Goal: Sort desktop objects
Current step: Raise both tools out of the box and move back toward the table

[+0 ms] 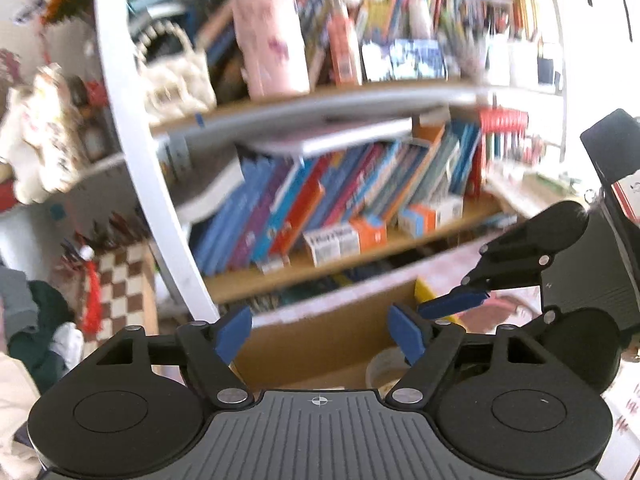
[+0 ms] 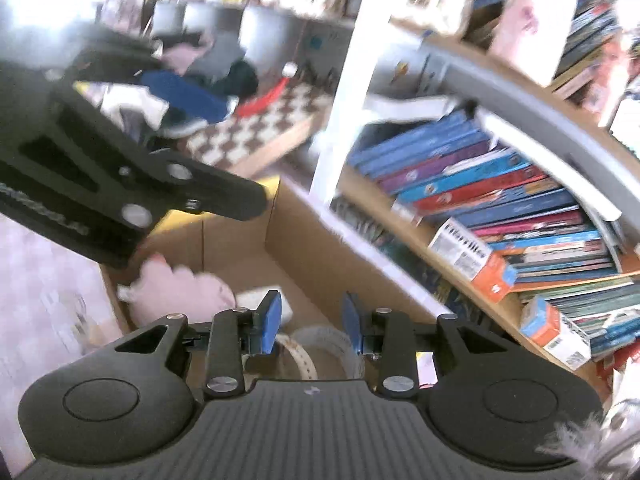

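Both views are motion-blurred. My left gripper (image 1: 320, 334) is open and empty, held in the air in front of a bookshelf (image 1: 320, 268). My right gripper (image 2: 311, 322) is open and empty above an open cardboard box (image 2: 304, 236). A pink soft thing (image 2: 180, 290) and a white round container (image 2: 328, 344) lie inside the box. The right gripper shows in the left wrist view (image 1: 460, 304) at the right, and the left gripper shows in the right wrist view (image 2: 120, 184) at the upper left.
The shelf holds rows of leaning books (image 1: 320, 200), small orange-and-white boxes (image 1: 348, 240), a pink box (image 1: 272, 40) and a white bag (image 1: 176, 76). A brown-and-white checkerboard (image 2: 260, 128) lies to the left. Clothes (image 2: 208, 80) lie beyond it.
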Action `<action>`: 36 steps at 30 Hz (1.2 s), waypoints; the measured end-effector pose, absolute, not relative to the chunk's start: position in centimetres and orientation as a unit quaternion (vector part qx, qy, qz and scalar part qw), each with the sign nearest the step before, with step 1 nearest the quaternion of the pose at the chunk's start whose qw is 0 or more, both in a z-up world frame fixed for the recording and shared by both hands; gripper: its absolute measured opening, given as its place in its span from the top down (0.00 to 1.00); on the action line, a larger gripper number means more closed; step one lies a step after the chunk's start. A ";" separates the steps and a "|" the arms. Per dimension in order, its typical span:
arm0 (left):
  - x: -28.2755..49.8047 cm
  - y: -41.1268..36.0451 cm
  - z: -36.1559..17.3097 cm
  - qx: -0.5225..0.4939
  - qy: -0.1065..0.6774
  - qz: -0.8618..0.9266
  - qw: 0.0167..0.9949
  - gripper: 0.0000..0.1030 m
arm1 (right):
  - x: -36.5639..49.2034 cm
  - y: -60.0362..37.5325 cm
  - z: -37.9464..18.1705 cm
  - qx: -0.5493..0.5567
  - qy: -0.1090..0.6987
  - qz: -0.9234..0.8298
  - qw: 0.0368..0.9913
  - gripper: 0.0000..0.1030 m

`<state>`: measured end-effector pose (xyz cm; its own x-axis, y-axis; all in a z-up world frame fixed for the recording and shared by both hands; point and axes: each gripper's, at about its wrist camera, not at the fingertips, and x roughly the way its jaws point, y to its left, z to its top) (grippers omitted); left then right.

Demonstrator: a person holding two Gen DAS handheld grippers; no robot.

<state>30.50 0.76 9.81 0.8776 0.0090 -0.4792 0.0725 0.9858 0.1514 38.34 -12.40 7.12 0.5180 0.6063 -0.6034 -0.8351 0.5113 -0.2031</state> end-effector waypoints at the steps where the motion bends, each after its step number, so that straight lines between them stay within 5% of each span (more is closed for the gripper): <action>1: 29.7 0.8 10.2 0.081 0.239 -0.013 0.968 0.24 | 37.8 -12.7 7.6 -0.236 0.230 0.428 0.842 0.69; 16: 17.7 2.8 12.7 0.053 0.173 0.043 0.983 0.12 | 30.2 -21.1 12.7 -0.118 0.148 0.345 0.919 0.64; 36: 9.3 5.5 6.5 -0.038 0.222 0.118 0.967 0.12 | 21.8 -22.7 4.1 -0.091 0.255 0.304 0.913 0.50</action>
